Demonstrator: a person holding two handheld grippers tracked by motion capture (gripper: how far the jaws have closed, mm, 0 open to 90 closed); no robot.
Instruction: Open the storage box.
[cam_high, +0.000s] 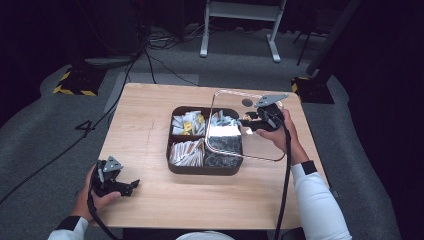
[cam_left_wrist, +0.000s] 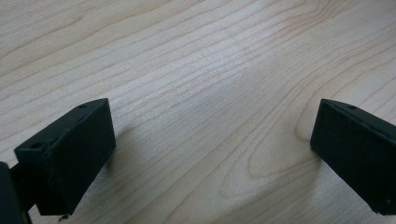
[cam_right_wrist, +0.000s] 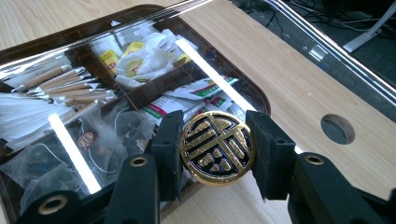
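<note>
Your right gripper (cam_right_wrist: 217, 149) has its jaws part-closed on the round gold knob (cam_right_wrist: 218, 148) of the clear lid (cam_high: 247, 127), one pad on each side. The lid is lifted and tilted, hanging half over the dark divided tray (cam_high: 172, 150) and half past its right side above the table (cam_high: 150, 125). Risk: the knob is round and smooth, so the lid could swing or twist out of the pads if you move fast. A low edge could catch the tray rim or drag the packets (cam_right_wrist: 140, 56) and tea bags (cam_right_wrist: 98, 140). Your left gripper (cam_high: 114, 181) rests on the table near the front left edge, jaws wide open, holding nothing, so nothing steadies the tray if the lid snags.
</note>
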